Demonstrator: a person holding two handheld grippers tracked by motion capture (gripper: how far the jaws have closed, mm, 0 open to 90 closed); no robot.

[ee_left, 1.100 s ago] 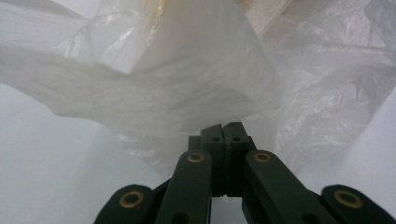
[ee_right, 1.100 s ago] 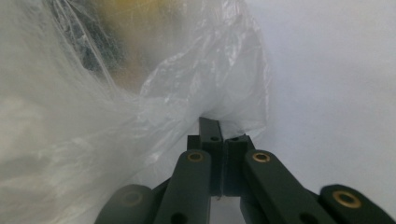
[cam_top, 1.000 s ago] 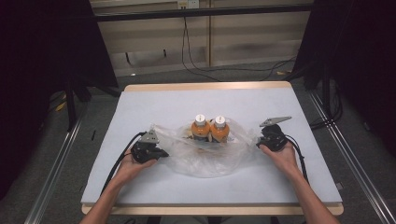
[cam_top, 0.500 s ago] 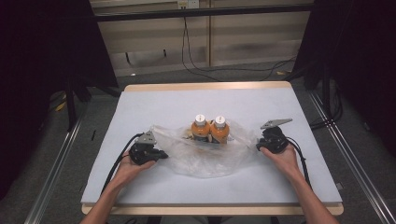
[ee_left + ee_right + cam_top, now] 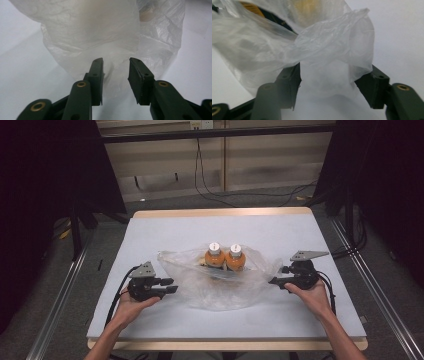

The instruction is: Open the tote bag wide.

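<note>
A crumpled clear plastic bag [image 5: 220,290] lies mid-table with two orange bottles, one [image 5: 214,256] beside the other [image 5: 235,257], both white-capped and upright at its far side. My left gripper [image 5: 169,287] lies at the bag's left edge, pointing right. Its jaws have just been opening, and in the left gripper view [image 5: 116,60] they stand apart with the bag [image 5: 100,37] just ahead of the pads. My right gripper [image 5: 273,281] is at the bag's right edge. Its jaws [image 5: 335,72] have just been opening too and stand wide, with loose film [image 5: 332,50] draped between them, unpinched.
The white table top [image 5: 165,227] has a wooden rim, with bare surface around the bag. Black cables trail from both grippers toward the near edge. Dark stands and floor cables lie beyond the table's far side.
Both grippers have opened and let go of the bag's side edges. Each hand has drawn slightly outward and toward the near edge. The bag has slackened.
</note>
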